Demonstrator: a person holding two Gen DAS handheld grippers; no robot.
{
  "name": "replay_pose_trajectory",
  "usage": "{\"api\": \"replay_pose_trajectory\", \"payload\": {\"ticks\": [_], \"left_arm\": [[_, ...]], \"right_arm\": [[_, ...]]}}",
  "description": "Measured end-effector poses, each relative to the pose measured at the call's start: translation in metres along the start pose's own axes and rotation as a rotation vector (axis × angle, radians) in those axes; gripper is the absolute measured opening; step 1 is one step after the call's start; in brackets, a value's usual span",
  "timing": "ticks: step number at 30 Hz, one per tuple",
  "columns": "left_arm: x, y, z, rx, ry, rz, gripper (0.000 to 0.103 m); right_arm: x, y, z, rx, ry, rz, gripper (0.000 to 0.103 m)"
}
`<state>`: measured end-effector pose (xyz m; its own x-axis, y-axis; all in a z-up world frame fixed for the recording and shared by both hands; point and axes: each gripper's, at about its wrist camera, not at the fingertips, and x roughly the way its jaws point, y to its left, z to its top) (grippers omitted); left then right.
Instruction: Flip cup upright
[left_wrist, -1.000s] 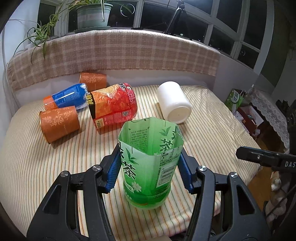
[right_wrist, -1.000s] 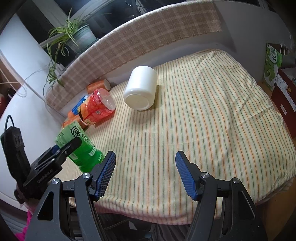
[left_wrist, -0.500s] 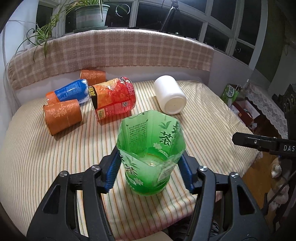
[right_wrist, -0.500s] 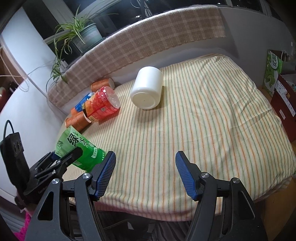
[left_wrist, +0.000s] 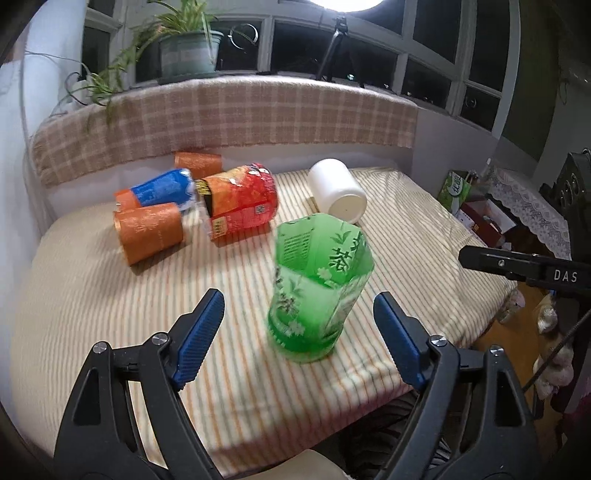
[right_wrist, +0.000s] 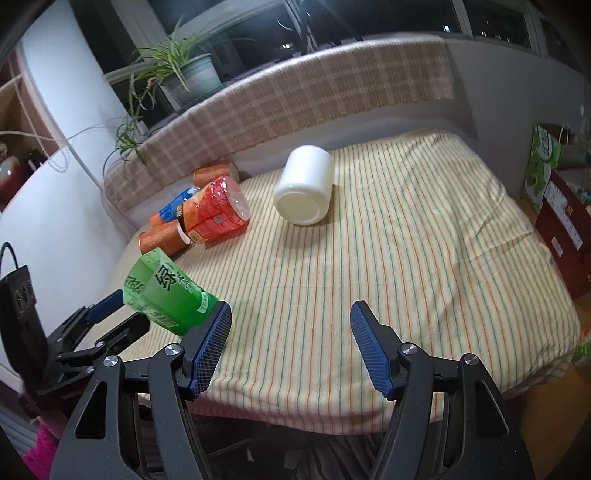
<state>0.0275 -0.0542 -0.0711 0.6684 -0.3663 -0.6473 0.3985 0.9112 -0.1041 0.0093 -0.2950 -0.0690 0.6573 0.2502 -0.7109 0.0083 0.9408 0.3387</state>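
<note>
My left hand-held gripper (left_wrist: 298, 338) is released, its blue pads spread wide on either side of the green cup (left_wrist: 317, 286) and clear of it. The cup stands mouth up near the front edge of the striped bed (left_wrist: 92, 288), leaning slightly in the left wrist view. My right hand-held gripper (right_wrist: 290, 349) is also released, holding nothing, and hovers over the front of the bed with the green cup just to its left. Farther back, a white cup (left_wrist: 338, 190) lies on its side with its base toward me. To its left lie a red cup (left_wrist: 240, 201), a blue cup (left_wrist: 162, 186) and two orange cups (left_wrist: 149, 232), all on their sides. A potted plant (left_wrist: 188, 50) sits on the sill behind the checked cloth (left_wrist: 229, 118).
</note>
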Motion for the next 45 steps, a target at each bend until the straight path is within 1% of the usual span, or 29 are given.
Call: {"api": "replay_pose_trajectory", "payload": {"ticks": [4, 6, 11, 14, 16, 17, 19, 20, 23, 26, 29, 35, 45], "left_arm": [[-0.022, 0.007, -0.005, -0.021, -0.042, 0.034, 0.085], [-0.034, 0.010, -0.006, -0.029, -0.076, 0.064, 0.085], [-0.062, 0.012, -0.007, -0.028, -0.179, 0.155, 0.085], [-0.077, 0.012, -0.008, -0.028, -0.235, 0.199, 0.086], [-0.083, 0.013, -0.008, -0.034, -0.265, 0.217, 0.093], [-0.086, 0.013, -0.009, -0.038, -0.279, 0.223, 0.094], [-0.090, 0.014, -0.010, -0.052, -0.301, 0.232, 0.099], [-0.092, 0.015, -0.010, -0.059, -0.311, 0.234, 0.100], [-0.095, 0.013, -0.013, -0.060, -0.330, 0.258, 0.101], [-0.095, 0.010, -0.015, -0.048, -0.333, 0.282, 0.101], [-0.094, 0.010, -0.016, -0.057, -0.340, 0.295, 0.101], [-0.096, 0.009, -0.020, -0.055, -0.363, 0.335, 0.103], [-0.097, 0.010, -0.020, -0.055, -0.372, 0.343, 0.103]], "right_arm": [[-0.011, 0.014, -0.003, -0.070, -0.063, -0.036, 0.066], [-0.016, 0.022, -0.006, -0.109, -0.096, -0.059, 0.066], [-0.025, 0.044, -0.012, -0.206, -0.188, -0.122, 0.067], [-0.031, 0.054, -0.016, -0.253, -0.243, -0.148, 0.070], [-0.034, 0.058, -0.018, -0.263, -0.270, -0.154, 0.071], [-0.035, 0.059, -0.018, -0.264, -0.279, -0.155, 0.071], [-0.037, 0.060, -0.019, -0.264, -0.300, -0.158, 0.075], [-0.038, 0.061, -0.020, -0.266, -0.313, -0.164, 0.076], [-0.041, 0.065, -0.022, -0.274, -0.347, -0.190, 0.080], [-0.044, 0.065, -0.026, -0.275, -0.379, -0.210, 0.081], [-0.045, 0.065, -0.028, -0.271, -0.405, -0.225, 0.082], [-0.046, 0.063, -0.030, -0.262, -0.435, -0.244, 0.083], [-0.048, 0.064, -0.032, -0.273, -0.467, -0.270, 0.084]]}}
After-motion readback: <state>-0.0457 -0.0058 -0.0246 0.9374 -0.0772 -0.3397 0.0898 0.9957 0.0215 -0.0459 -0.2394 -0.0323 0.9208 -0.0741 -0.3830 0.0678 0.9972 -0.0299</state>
